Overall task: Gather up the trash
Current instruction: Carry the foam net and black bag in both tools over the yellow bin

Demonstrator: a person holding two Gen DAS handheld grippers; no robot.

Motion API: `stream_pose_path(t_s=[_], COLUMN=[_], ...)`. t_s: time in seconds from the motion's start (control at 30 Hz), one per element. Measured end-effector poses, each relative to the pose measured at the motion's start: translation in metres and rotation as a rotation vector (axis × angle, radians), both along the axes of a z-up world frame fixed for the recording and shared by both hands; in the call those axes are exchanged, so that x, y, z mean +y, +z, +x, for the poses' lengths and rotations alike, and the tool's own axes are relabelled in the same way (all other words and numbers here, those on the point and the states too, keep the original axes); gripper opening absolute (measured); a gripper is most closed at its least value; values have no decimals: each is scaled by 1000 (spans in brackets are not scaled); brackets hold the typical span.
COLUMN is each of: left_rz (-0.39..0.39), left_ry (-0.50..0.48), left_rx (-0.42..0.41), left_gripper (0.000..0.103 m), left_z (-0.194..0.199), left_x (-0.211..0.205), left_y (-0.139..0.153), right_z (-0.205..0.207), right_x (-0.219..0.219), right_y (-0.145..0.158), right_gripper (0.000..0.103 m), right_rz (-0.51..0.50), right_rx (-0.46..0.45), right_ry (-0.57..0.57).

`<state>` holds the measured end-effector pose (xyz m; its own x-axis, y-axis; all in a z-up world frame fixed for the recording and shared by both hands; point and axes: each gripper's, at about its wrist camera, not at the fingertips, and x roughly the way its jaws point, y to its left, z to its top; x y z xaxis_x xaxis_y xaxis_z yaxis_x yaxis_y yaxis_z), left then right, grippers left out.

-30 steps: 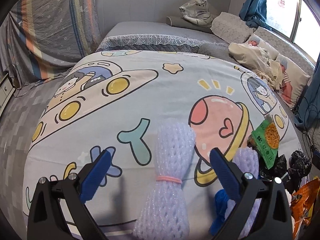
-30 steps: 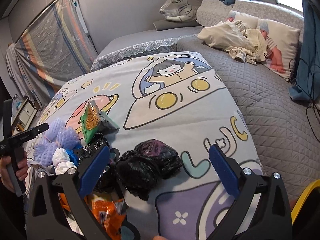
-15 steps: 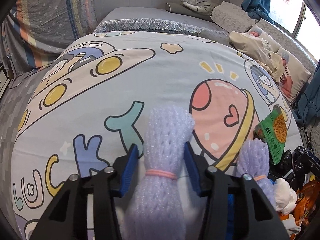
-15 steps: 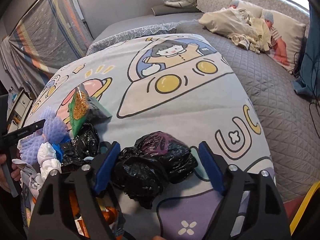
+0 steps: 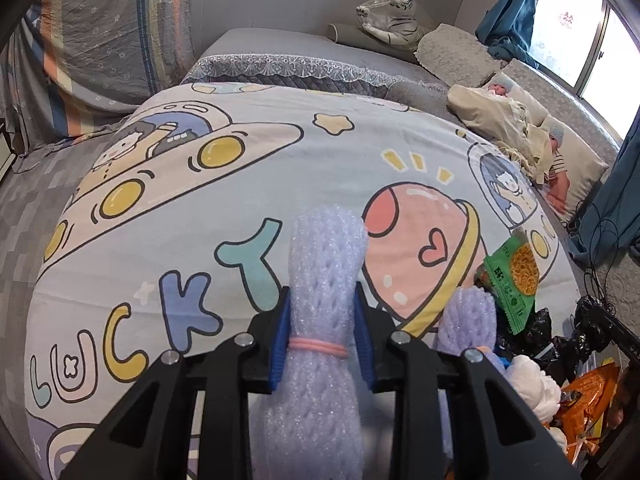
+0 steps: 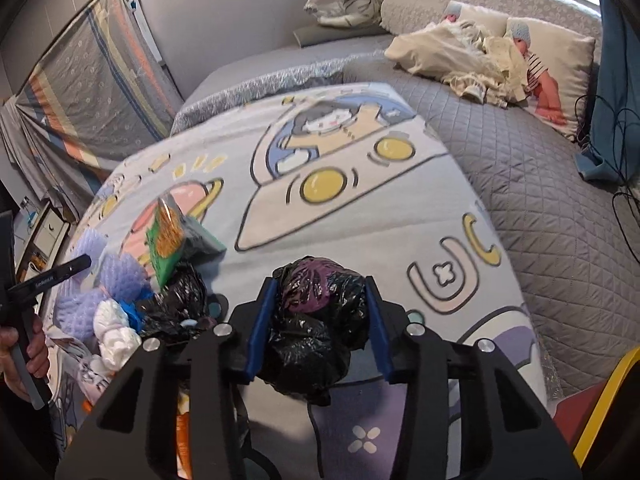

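Note:
My left gripper (image 5: 320, 320) is shut on a lilac foam net roll (image 5: 326, 264) tied with a pink rubber band. My right gripper (image 6: 318, 312) is shut on a crumpled black plastic bag (image 6: 320, 320), its blue pads pressing both sides. A trash pile lies on the cartoon bedspread (image 5: 240, 168): a second lilac foam net (image 5: 466, 316), a green snack packet (image 5: 514, 280), black bags (image 5: 540, 328), white tissue (image 5: 532, 384) and an orange wrapper (image 5: 588, 396). The same pile shows at the left of the right wrist view (image 6: 160, 280).
A grey quilted bed (image 6: 540, 208) extends right, with pillows, cream clothes (image 6: 460, 52) and a doll. A plush tiger (image 5: 392, 4) sits at the far end. A striped cloth (image 5: 80, 40) covers furniture at left. Cables (image 6: 624, 200) hang at right. A yellow-edged object (image 6: 608, 400) sits low right.
Both grippers closed: the left onto the foam net roll, the right onto the black bag. The right gripper moved forward over the bag.

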<state>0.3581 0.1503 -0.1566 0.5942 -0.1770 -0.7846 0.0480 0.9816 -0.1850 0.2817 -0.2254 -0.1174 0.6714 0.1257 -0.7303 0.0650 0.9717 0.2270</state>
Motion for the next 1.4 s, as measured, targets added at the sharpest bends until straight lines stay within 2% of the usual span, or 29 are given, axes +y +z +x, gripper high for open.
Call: stream_pose_path(t_s=[0.27, 0.57, 0.83, 1.4], left_rz=[-27, -29, -53, -120], left_ry=[11, -22, -114, -351], left_rx=[-95, -212, -308, -333], left_gripper=[27, 27, 27, 27], left_z=[-27, -75, -120, -162], left_x=[8, -14, -66, -184], left_y=[35, 70, 97, 106], right_z=[-32, -78, -124, -192], right_x=[-12, -11, -22, -82], right_y=[46, 69, 83, 108], right_gripper=[39, 39, 39, 39], right_rz=[38, 75, 78, 71], right_rx=[-124, -175, -225, -305], right_ry=[2, 47, 50, -75])
